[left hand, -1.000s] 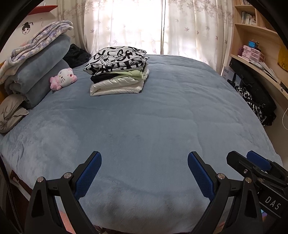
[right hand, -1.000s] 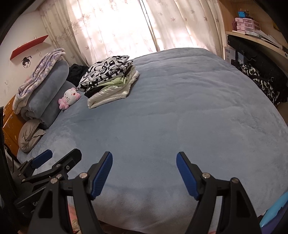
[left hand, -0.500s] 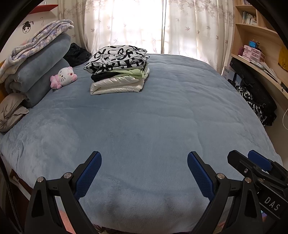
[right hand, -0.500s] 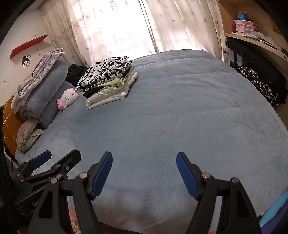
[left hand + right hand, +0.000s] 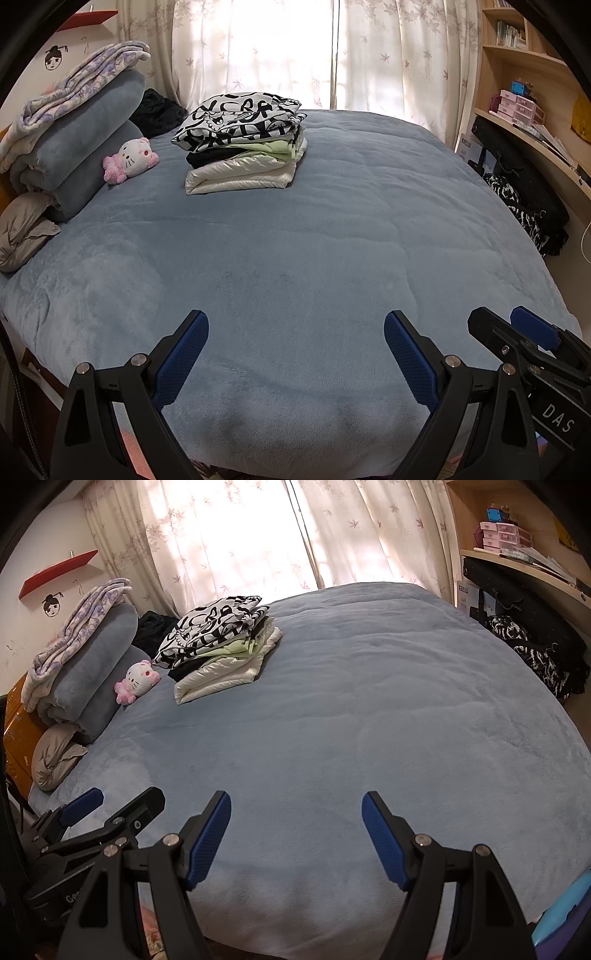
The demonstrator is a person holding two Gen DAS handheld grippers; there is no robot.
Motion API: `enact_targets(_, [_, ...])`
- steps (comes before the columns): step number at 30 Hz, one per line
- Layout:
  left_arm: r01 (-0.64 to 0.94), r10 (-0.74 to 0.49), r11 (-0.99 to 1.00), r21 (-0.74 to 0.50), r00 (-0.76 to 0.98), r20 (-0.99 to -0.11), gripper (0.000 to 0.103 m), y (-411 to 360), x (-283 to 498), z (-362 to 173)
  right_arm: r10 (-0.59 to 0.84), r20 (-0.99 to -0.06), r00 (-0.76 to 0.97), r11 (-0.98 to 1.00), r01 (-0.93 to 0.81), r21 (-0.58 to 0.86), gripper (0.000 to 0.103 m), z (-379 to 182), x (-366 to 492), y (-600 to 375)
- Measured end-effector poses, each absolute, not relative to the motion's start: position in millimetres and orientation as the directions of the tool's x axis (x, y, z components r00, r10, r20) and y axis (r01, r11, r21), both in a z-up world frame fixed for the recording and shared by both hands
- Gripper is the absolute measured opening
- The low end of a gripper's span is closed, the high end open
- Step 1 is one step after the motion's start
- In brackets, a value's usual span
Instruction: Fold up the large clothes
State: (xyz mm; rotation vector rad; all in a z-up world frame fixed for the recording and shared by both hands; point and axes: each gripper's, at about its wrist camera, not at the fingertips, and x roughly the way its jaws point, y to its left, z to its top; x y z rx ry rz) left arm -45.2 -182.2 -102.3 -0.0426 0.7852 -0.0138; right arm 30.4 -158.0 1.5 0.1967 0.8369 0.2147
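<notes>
A stack of folded clothes (image 5: 243, 147) (image 5: 221, 648) lies on the far left part of the blue bed (image 5: 314, 251) (image 5: 351, 720); a black-and-white patterned garment is on top, with black, pale green and cream pieces beneath. My left gripper (image 5: 295, 332) hovers open over the near edge of the bed, nothing between its blue pads. My right gripper (image 5: 296, 812) is open too, also empty, beside the left one. Each gripper shows in the other's view: the right gripper (image 5: 532, 332) at the lower right, the left gripper (image 5: 110, 805) at the lower left.
Rolled blue blankets (image 5: 77, 147) with a floral throw, a grey pillow (image 5: 22, 232) and a pink-white plush cat (image 5: 129, 158) line the bed's left side. Dark patterned clothes (image 5: 517, 206) hang by the shelving (image 5: 532, 122) on the right. Curtains (image 5: 295, 55) cover the window behind.
</notes>
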Motion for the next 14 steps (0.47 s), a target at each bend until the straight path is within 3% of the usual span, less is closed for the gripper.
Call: enact_targets(14, [-0.004,-0.027,0.999,-0.042,0.707,-0.706,0.094,-182.0,-47.3,-103.8,0.263,-0.712,0.651,0.961,-0.110,0.255,0.074,1.2,29.5,-158.3])
